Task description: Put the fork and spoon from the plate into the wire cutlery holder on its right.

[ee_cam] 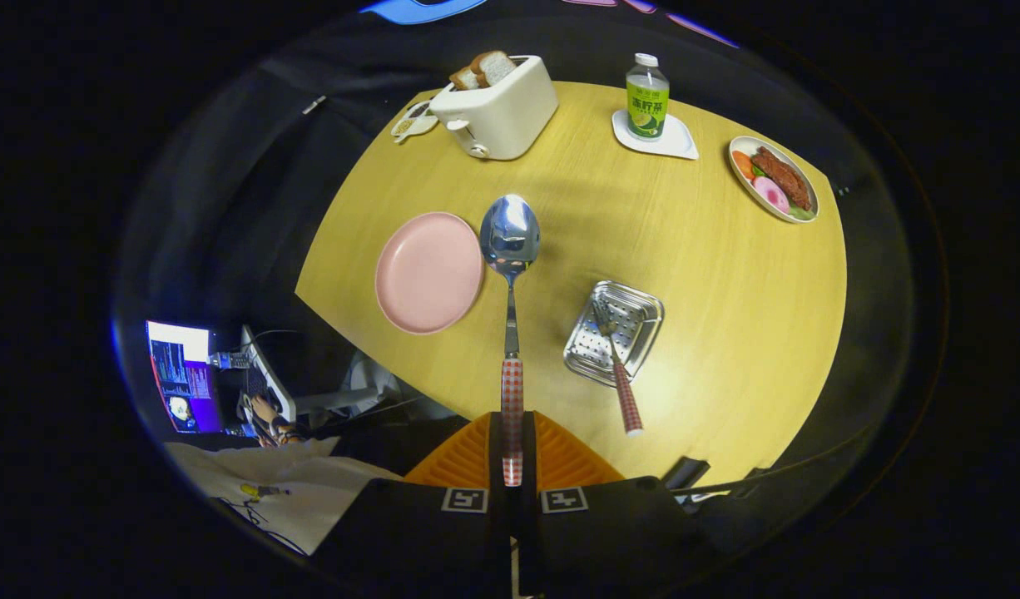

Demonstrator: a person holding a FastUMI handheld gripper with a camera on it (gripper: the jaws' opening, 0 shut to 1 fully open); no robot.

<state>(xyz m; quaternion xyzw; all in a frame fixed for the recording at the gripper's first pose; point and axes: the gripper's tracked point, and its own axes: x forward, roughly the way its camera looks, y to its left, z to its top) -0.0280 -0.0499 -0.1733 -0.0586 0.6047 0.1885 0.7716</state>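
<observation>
**Spoon held in the claw above the table, fork already in the holder**

In the gripper view, the claw (pixel 512 453) is gripping the checkered handle of the spoon (pixel 510 237), with both fingers pressing on it from the two sides. The spoon is pointing straight ahead, and its shiny bowl is showing between the plate and the holder, high over the table (pixel 726 316).

The pink plate (pixel 427 270) is lying on the table just left of the spoon bowl, with nothing on it. The metal cutlery holder (pixel 614 333) is standing to the right of the plate. The fork (pixel 616 366) is resting inside it, tines down, and its checkered handle is sticking out over the near rim.

Beyond them, a toaster (pixel 497 108) with bread slices is standing at the far edge. A green bottle (pixel 647 100) is standing on a white coaster (pixel 672 141), and a plate of food (pixel 772 179) is lying at the far right.
</observation>
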